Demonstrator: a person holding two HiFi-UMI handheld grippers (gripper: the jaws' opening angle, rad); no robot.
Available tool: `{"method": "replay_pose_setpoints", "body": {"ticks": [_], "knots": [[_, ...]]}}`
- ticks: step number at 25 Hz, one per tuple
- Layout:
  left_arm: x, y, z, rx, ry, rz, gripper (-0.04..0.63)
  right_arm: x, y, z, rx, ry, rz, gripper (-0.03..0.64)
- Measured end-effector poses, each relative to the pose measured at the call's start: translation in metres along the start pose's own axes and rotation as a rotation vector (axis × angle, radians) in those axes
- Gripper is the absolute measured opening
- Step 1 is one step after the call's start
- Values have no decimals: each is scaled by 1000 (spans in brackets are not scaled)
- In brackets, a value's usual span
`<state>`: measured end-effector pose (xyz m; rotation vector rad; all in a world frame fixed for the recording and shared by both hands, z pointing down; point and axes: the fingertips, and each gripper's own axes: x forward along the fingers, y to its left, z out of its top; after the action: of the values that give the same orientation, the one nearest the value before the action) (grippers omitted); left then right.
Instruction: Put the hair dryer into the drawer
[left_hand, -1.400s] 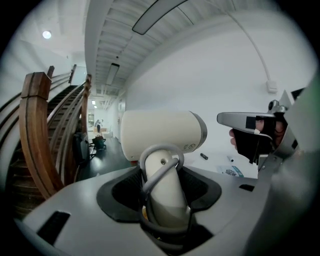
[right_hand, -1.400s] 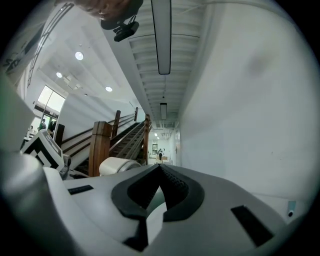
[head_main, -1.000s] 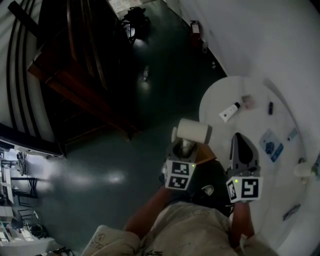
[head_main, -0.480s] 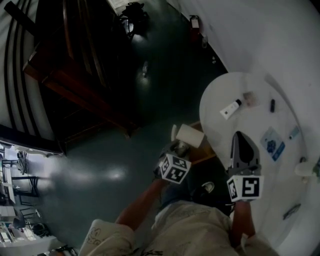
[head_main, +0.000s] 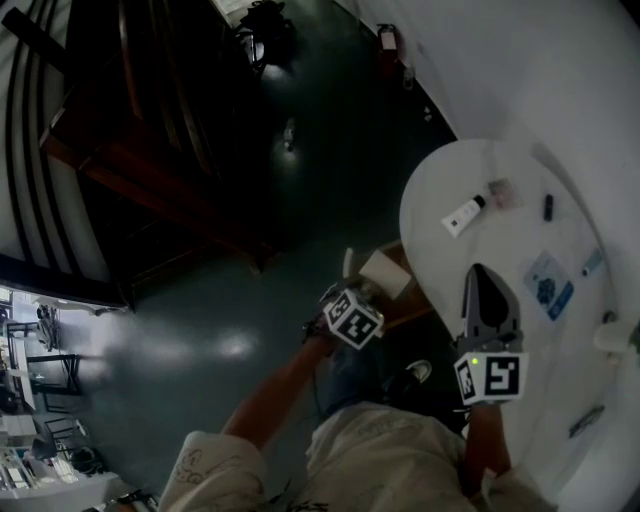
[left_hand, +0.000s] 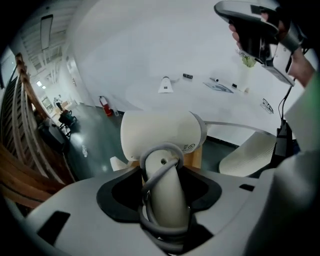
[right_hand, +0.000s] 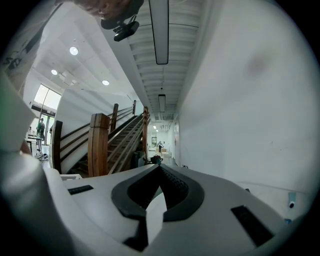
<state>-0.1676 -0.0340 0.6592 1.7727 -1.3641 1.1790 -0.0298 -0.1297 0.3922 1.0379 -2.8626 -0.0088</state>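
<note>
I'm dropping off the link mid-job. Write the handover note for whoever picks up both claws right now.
Left claw: shut on the handle of the hair dryer, with the cord wound round the handle.
Right claw: shut, empty, by the edge of the round table.
The dryer hangs over a tan wooden edge, likely the open drawer, below the table's rim.
Done: dryer picked up.
Left to do: lower it in, release.
</note>
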Motion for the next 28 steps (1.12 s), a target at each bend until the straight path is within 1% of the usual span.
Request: {"method": "replay_pose_setpoints", "body": {"ticks": [2, 8, 11, 19, 25, 28], "knots": [[7, -1, 1, 29, 26, -17, 230, 0, 1, 0, -1, 1, 1, 4], [24, -2, -4, 170, 138, -56, 230, -1, -3, -2, -12, 18, -10, 3], [32, -3, -1, 216, 166, -74, 230, -1, -6, -7, 2, 27, -19, 5], [59, -5, 14, 296, 193, -114, 230, -2, -15, -11, 12, 45, -45, 5], [79, -7, 31, 306, 186, -136, 230, -5, -29, -20, 17, 64, -78, 4], [87, -11, 40, 330, 174, -147, 230, -7, -34, -22, 1, 67, -87, 5]]}}
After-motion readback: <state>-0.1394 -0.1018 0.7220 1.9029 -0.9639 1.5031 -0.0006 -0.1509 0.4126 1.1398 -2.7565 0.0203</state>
